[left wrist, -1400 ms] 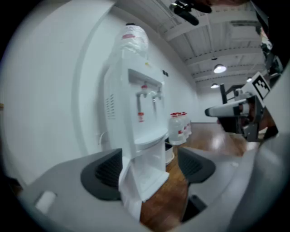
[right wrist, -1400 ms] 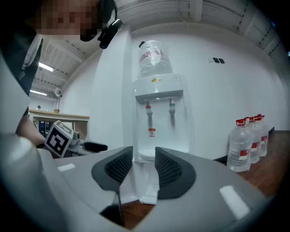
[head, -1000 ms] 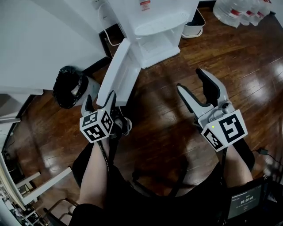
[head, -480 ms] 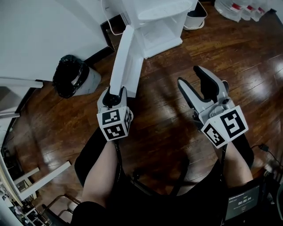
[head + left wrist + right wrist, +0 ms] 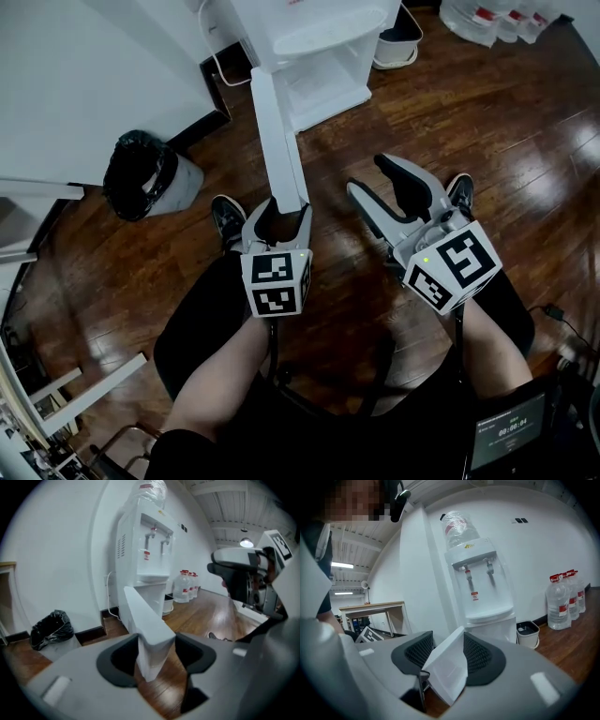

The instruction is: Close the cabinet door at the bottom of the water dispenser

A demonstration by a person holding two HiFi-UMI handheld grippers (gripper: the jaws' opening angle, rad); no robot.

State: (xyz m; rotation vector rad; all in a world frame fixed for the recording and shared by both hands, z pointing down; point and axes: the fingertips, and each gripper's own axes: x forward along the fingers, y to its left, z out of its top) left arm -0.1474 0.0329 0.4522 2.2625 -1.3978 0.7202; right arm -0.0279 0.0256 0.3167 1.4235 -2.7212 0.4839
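Item 1, wood floor (image 5: 487, 122): it is filling most of the head view and carrying everything listed below. Item 2, water dispenser (image 5: 319, 37): it is standing against the white wall at the top of the head view, with its bottom cabinet (image 5: 328, 84) gaping open toward you. Item 3, cabinet door (image 5: 278, 131): it is hanging from the cabinet's left front corner and jutting straight out at you, its long axis running from that hinge down to your left gripper. Item 4, right gripper (image 5: 366, 173): its 2 jaws are standing wide with nothing between them, and it is hovering apart from the door on the door's right. Item 5, left gripper (image 5: 279, 214): its jaws are straddling the door's free edge and pressing on both faces, so you are holding the door there. The opening is lying to the right of the hinge, so closing is likely calling for an arc away from you and rightward. The left gripper is the 1 doing the work. The right gripper looks to be sitting in that sweep.
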